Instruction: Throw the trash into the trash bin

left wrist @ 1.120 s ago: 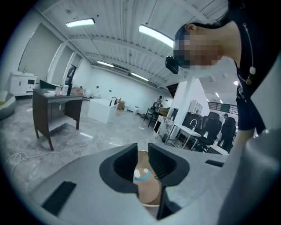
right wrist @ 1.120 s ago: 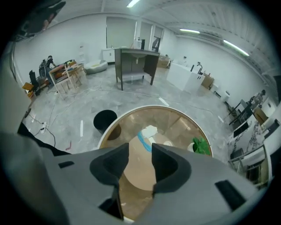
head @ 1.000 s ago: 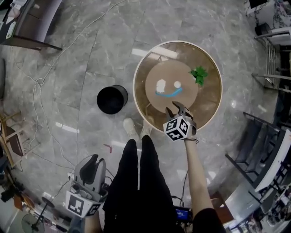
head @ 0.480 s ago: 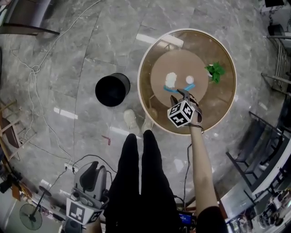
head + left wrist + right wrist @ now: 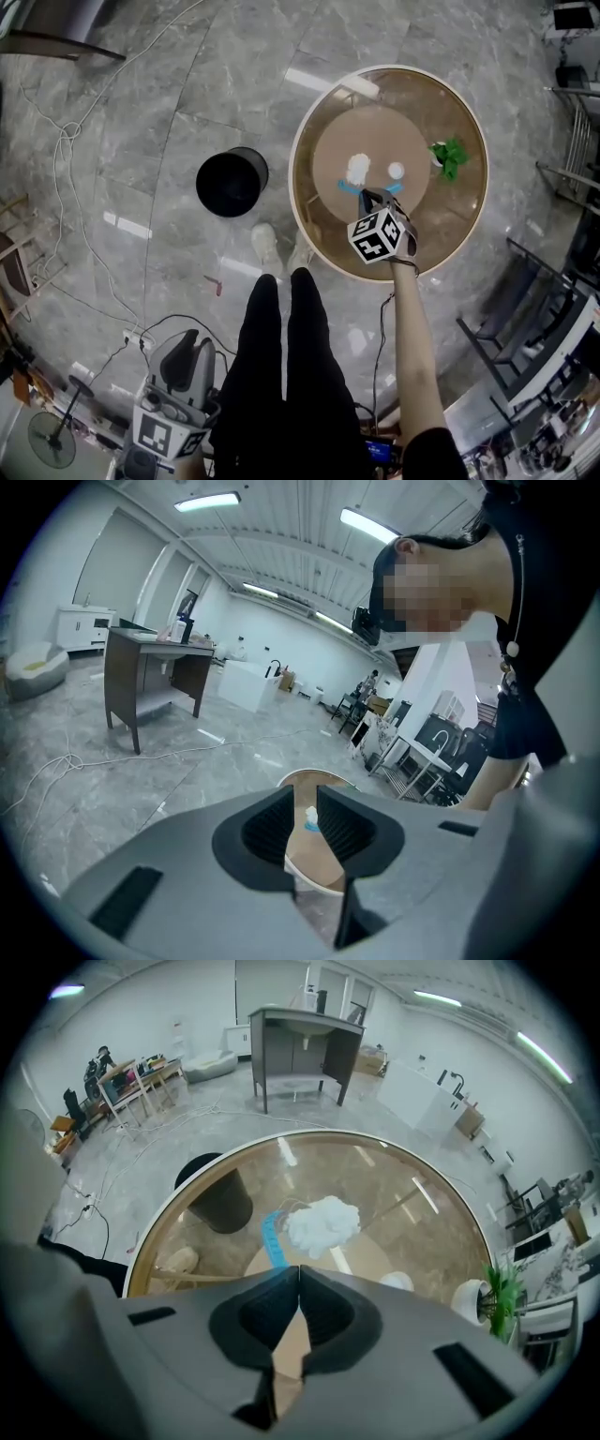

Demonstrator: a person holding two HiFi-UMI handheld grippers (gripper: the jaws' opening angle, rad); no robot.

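Right gripper (image 5: 367, 196): points steeply down over table (image 5: 302, 131), jaws pinched on strip (image 5: 273, 1237).
Left gripper (image 5: 190, 343): low beside leg (image 5: 255, 366), part-open, empty.
Room: bin (image 5: 232, 181) left of table, open floor around.

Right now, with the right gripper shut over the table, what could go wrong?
1. The right gripper seems to pinch only the very end of the blue strip, so the strip may slip out on the lift.
2. The white wad lies right beside the strip and could be dragged across the glass table.
3. The trash bin stands on the floor beside the table, so a dangling strip might drop short.
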